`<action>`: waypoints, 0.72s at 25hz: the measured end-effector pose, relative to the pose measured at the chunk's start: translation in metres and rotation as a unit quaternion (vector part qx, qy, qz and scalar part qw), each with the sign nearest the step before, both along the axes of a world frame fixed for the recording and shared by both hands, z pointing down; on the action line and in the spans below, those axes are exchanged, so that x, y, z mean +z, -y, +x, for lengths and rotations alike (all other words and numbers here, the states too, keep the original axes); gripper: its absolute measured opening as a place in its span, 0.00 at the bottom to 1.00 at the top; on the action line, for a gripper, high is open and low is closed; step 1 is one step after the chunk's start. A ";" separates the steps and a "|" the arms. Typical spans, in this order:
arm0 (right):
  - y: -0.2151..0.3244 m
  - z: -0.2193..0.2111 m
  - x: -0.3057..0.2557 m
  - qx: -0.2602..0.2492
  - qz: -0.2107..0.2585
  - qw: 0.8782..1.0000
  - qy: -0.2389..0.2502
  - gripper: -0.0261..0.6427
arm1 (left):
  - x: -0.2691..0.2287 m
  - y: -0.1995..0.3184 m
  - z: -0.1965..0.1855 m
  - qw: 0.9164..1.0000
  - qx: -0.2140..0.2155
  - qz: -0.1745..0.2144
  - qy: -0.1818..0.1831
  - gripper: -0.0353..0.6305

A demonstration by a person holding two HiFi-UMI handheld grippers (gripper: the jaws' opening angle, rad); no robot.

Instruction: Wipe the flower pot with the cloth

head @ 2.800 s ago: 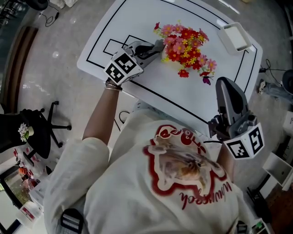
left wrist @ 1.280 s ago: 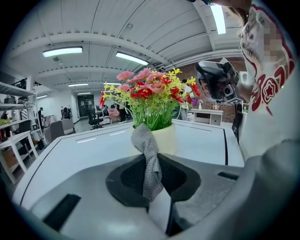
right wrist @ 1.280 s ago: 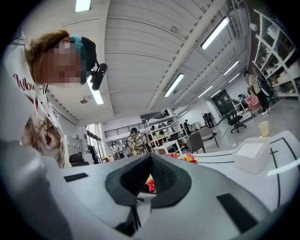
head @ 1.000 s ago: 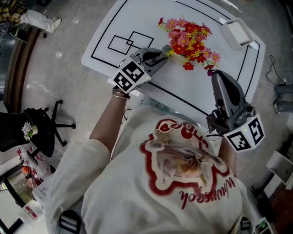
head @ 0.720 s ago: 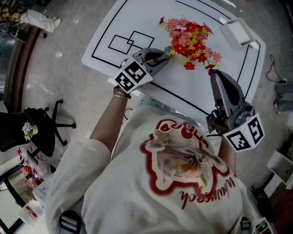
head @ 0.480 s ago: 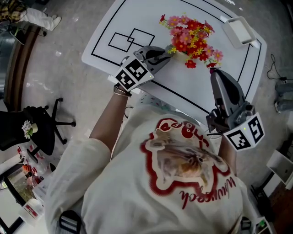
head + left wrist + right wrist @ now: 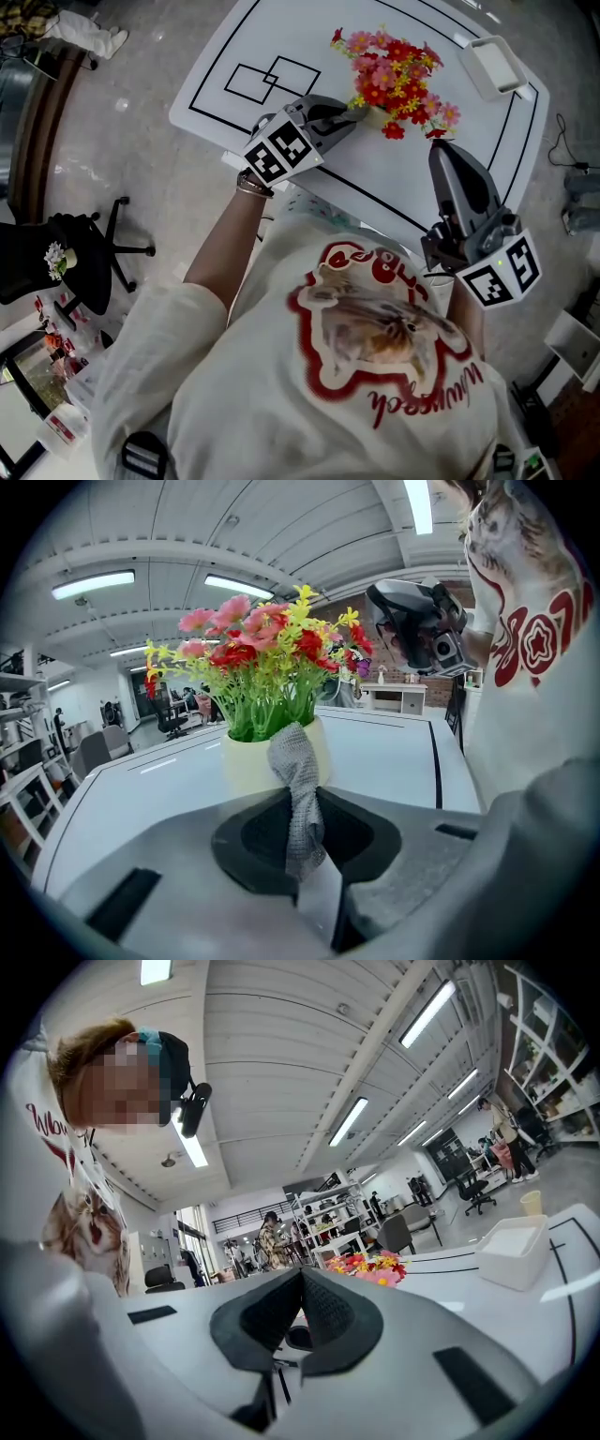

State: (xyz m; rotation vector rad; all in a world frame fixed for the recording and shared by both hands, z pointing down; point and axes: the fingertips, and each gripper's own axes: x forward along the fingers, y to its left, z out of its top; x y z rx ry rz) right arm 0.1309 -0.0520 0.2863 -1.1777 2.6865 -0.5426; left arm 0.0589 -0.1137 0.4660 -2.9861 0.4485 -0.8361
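Left gripper [image 7: 305, 841]: jaws clamped on a grey mesh cloth [image 7: 298, 789]. The cloth's bunched end sits against the cream flower pot [image 7: 246, 761], which stands straight ahead of the jaws on the white table [image 7: 281, 37].

Right gripper [image 7: 450, 155]: jaws pressed together, nothing between them, held apart from the pot.

Writing: red script on the shirt [image 7: 375, 375], upside down, illegible.

In the head view, flowers [image 7: 398, 70] overhang the pot and the cloth can't be made out. The left gripper view shows both plainly.
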 end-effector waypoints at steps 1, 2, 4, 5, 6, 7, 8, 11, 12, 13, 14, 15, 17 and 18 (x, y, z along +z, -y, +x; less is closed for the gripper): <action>0.000 0.000 0.000 0.000 0.000 1.000 0.000 0.04 | 0.000 -0.001 0.001 1.000 0.002 0.001 0.001 0.13; 0.000 0.000 0.000 0.000 0.001 1.000 0.000 0.04 | 0.001 -0.002 0.002 1.000 0.003 0.001 0.003 0.13; -0.001 0.001 0.000 0.001 0.001 1.000 0.001 0.04 | 0.001 -0.004 0.004 1.000 0.006 0.000 0.004 0.13; -0.001 0.002 -0.001 0.001 0.001 1.000 0.001 0.04 | 0.001 -0.005 0.005 1.000 0.006 0.000 0.004 0.13; -0.002 0.002 -0.001 0.002 0.001 1.000 0.001 0.04 | 0.001 -0.005 0.005 1.000 0.007 -0.001 0.003 0.13; -0.002 0.002 0.000 0.002 0.001 1.000 0.001 0.04 | 0.001 -0.005 0.006 1.000 0.007 -0.002 0.003 0.13; -0.003 0.003 0.000 0.003 0.001 1.000 0.001 0.04 | 0.001 -0.006 0.006 1.000 0.008 -0.002 0.004 0.13; -0.005 0.004 0.000 0.005 0.002 1.000 0.000 0.04 | 0.002 -0.008 0.009 1.000 0.013 -0.003 0.004 0.13; -0.005 0.004 0.000 0.006 0.002 1.000 0.000 0.04 | 0.002 -0.009 0.010 1.000 0.015 -0.004 0.004 0.13; -0.006 0.004 -0.001 0.007 0.002 1.000 -0.001 0.04 | 0.002 -0.010 0.012 1.000 0.017 -0.005 0.003 0.13; -0.007 0.005 -0.001 0.008 0.002 1.000 -0.001 0.04 | 0.002 -0.012 0.013 1.000 0.019 -0.006 0.002 0.13; -0.007 0.005 -0.001 0.009 0.002 1.000 -0.001 0.04 | 0.002 -0.012 0.015 1.000 0.020 -0.006 0.001 0.13; -0.008 0.006 0.000 0.009 0.001 1.000 -0.002 0.04 | 0.002 -0.014 0.018 1.000 0.024 -0.006 0.000 0.13; -0.008 0.006 0.001 0.009 0.001 1.000 -0.003 0.04 | 0.003 -0.015 0.020 1.000 0.026 -0.006 0.001 0.13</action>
